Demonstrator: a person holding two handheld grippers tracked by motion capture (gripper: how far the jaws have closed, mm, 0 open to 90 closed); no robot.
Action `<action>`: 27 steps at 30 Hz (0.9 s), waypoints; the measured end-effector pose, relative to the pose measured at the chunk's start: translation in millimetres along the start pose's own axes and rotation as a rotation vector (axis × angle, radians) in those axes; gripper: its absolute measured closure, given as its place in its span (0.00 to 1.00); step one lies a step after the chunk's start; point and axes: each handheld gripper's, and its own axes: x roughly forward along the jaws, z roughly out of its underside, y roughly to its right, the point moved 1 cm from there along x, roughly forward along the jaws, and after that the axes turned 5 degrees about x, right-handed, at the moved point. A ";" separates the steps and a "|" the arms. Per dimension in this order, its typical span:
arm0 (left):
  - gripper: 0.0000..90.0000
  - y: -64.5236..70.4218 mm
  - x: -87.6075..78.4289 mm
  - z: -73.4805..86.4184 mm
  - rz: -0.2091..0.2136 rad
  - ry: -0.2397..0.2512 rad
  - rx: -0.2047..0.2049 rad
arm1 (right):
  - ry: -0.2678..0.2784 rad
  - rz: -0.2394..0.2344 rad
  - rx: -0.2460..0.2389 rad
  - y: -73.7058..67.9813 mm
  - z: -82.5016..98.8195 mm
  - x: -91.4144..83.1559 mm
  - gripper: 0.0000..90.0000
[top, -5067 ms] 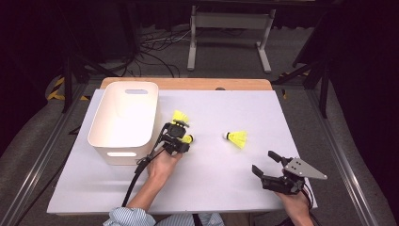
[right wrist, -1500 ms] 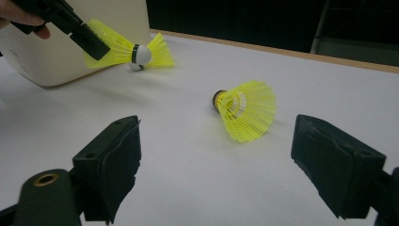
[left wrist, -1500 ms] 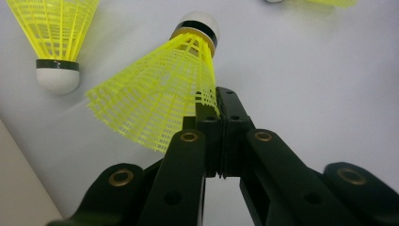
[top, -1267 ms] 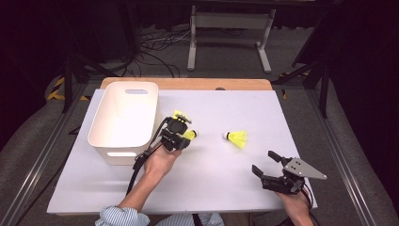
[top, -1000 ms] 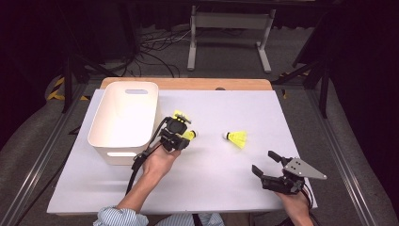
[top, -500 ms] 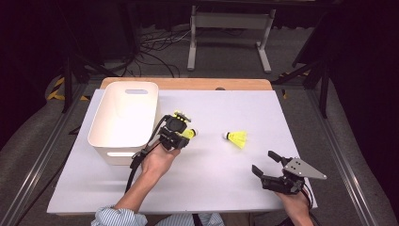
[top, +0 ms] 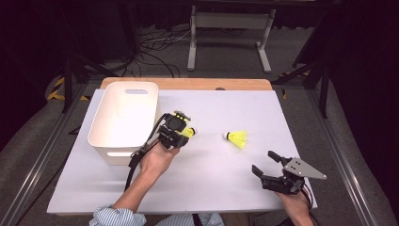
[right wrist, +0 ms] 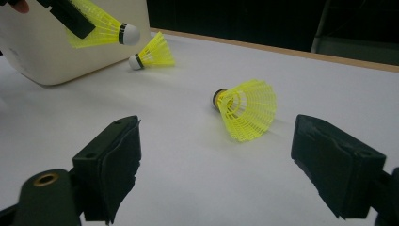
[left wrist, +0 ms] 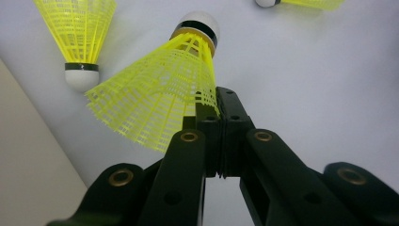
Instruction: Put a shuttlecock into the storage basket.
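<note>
Left gripper (top: 181, 133): jaws pinched together on the skirt edge of a yellow shuttlecock (left wrist: 164, 89), lifted clear of the table, white cork end pointing away from the jaws.
Held shuttlecock spot: just beside the right wall of the white bin (top: 123, 117), above the white tabletop (top: 211, 179).
Second shuttlecock (left wrist: 77, 33): lay on the table right by the bin, a bit past the held one, cork end toward the gripper.
Third shuttlecock (top: 236, 138): on its side mid-table, well apart from the bin, sitting straight ahead of the right gripper.
Right gripper (top: 269, 165): jaws wide apart, nothing between them, parked near the front right corner of the table.
</note>
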 end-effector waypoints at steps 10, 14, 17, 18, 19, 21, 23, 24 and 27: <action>0.99 -3.8 -8.3 -2.1 0.005 0.016 -0.009 | -0.001 -0.002 0.002 0.1 -0.1 0.0 0.19; 0.99 -5.4 -12.1 -2.9 0.007 0.024 -0.011 | -0.002 -0.001 0.002 0.3 -0.1 0.2 0.19; 0.99 -6.4 -15.8 -3.6 0.011 0.029 -0.012 | -0.003 0.000 0.003 0.6 -0.1 0.2 0.19; 0.99 -6.9 -16.9 -4.0 0.010 0.030 -0.010 | -0.002 0.000 0.002 0.8 0.0 0.3 0.19; 0.99 -6.9 -16.9 -4.0 0.010 0.030 -0.010 | -0.003 0.000 0.003 0.9 0.0 0.4 0.19; 0.99 -8.5 -19.6 -5.0 0.013 0.034 -0.009 | -0.003 0.000 0.002 1.1 0.0 0.6 0.19; 0.99 -9.3 -20.8 -5.6 0.018 0.034 -0.010 | -0.003 -0.001 0.001 1.2 0.1 0.6 0.19; 0.99 -9.8 -21.6 -5.8 0.015 0.034 -0.007 | -0.004 -0.001 0.002 1.3 0.1 0.7 0.19; 0.99 -10.2 -23.4 -6.4 0.021 0.038 -0.012 | -0.003 0.001 0.001 1.7 0.0 0.7 0.19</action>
